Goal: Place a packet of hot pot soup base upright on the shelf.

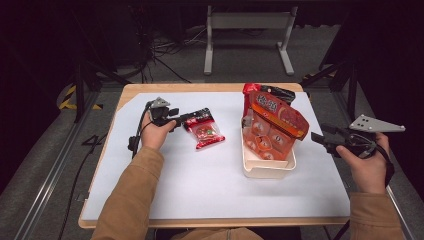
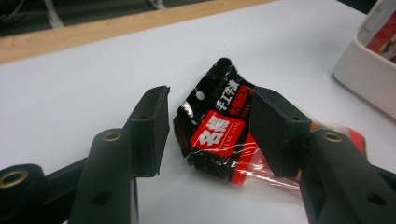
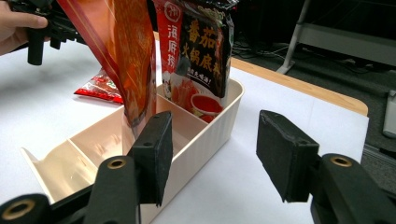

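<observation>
Work in hand: we are judging this to be the packing of snack packets into the cream plastic divided box point(image 1: 267, 169), right of centre in the high view.

Already packed: a large orange-red foil pouch point(image 1: 277, 125) and a dark red-and-black sauce packet point(image 3: 205, 51) are standing in the box, leaning.

Left to do: the small red-and-black plastic snack packet point(image 1: 204, 131) is lying flat on the white table cover point(image 1: 200, 190), left of centre and well apart from the box; we are counting lifting and placing as undone.

Left gripper point(image 2: 210, 123): jaws are standing apart, straddling the packet's black header end; we are seeing a gap at the near-left pad, while contact at the other pad is unclear, so no grip is showing.

Right gripper point(image 3: 212, 154): jaws are standing apart with nothing between them, hovering at the right edge of the high view, beside the box.

Packet axis: the long axis is running diagonally, black header toward upper left, red end toward lower right.
</observation>
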A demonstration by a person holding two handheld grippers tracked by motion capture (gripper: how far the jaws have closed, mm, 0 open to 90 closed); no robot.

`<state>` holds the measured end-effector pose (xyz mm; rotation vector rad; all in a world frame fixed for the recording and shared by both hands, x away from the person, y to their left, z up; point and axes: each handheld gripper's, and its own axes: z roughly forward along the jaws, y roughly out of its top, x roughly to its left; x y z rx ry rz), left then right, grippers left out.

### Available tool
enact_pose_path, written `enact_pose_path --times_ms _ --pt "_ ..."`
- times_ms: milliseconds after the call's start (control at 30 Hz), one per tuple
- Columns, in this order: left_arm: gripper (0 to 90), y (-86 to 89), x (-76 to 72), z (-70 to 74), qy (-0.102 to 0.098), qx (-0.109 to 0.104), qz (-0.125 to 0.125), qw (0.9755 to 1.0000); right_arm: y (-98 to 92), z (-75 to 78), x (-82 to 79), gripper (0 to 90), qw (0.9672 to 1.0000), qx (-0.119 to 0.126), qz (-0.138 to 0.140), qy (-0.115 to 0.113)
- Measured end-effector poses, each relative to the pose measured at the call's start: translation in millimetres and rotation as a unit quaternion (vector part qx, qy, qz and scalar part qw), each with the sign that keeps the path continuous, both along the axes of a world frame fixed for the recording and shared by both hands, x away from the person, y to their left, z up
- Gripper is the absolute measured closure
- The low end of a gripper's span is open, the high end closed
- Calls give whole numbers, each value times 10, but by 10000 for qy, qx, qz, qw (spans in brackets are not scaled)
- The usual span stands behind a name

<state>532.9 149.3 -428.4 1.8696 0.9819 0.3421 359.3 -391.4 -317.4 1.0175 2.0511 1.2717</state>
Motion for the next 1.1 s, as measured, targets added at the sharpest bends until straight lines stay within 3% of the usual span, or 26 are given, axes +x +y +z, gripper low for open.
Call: enact_pose_path --times_ms 67,267,700,733,933,1100 --pt "483 7 30 -47 99 63 36 9999 -6 -8 -1 470 10000 -11 -21 -3" --pt "483 -7 86 -128 348 -18 141 9993 -29 -47 -16 469 10000 -29 -48 58" --pt "454 -39 180 -243 641 -149 343 9972 -29 -102 -13 458 9998 -24 -70 160" --pt "436 -70 225 -242 861 26 226 9960 -18 -103 -7 454 9998 -24 -62 163" --pt "494 -158 245 -227 940 60 105 9955 -7 -113 20 446 9998 -8 -21 175" --pt "614 -164 259 -261 1128 -133 -42 9935 -25 -127 22 439 9998 16 -22 207"
